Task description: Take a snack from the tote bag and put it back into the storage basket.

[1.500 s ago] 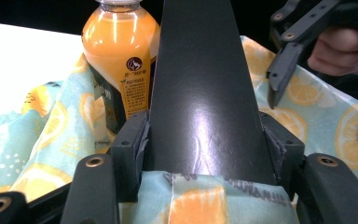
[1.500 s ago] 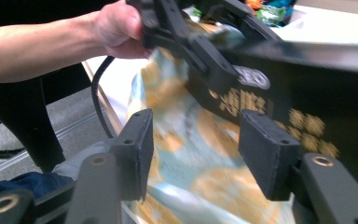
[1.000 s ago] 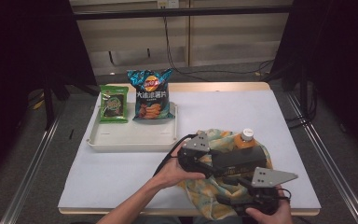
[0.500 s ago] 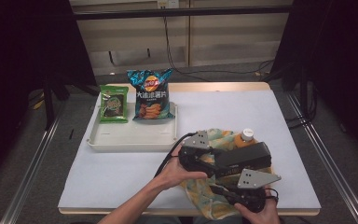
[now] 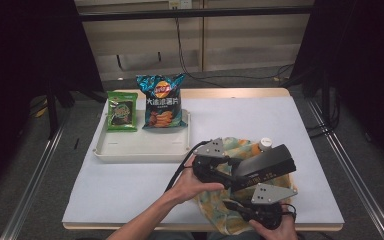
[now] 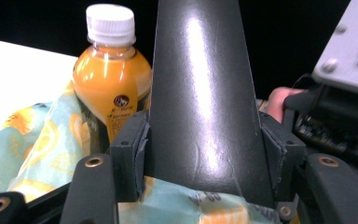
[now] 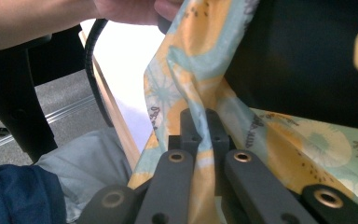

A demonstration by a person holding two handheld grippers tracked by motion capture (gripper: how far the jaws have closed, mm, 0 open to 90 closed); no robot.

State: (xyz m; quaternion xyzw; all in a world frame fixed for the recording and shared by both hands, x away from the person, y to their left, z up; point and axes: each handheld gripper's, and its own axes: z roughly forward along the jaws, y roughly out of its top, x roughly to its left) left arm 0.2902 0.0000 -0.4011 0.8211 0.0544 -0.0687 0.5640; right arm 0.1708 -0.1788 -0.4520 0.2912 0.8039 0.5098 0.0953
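Bottle (image 6: 110,83) half-hidden — behind black box (image 6: 200,98)

A: List the items far from the tongs.

B: A white tray (image 5: 130,148) lies on the table (image 5: 300,120), up and to the left of both tongs. A blue chip bag (image 5: 160,101) stands at the tray's back rim. A green snack packet (image 5: 121,111) sits just beside the bag, on its left.

A: Beyond the table?

B: Black cables (image 5: 190,55) run along the grey floor. Metal rails (image 5: 30,185) flank the table on both sides.
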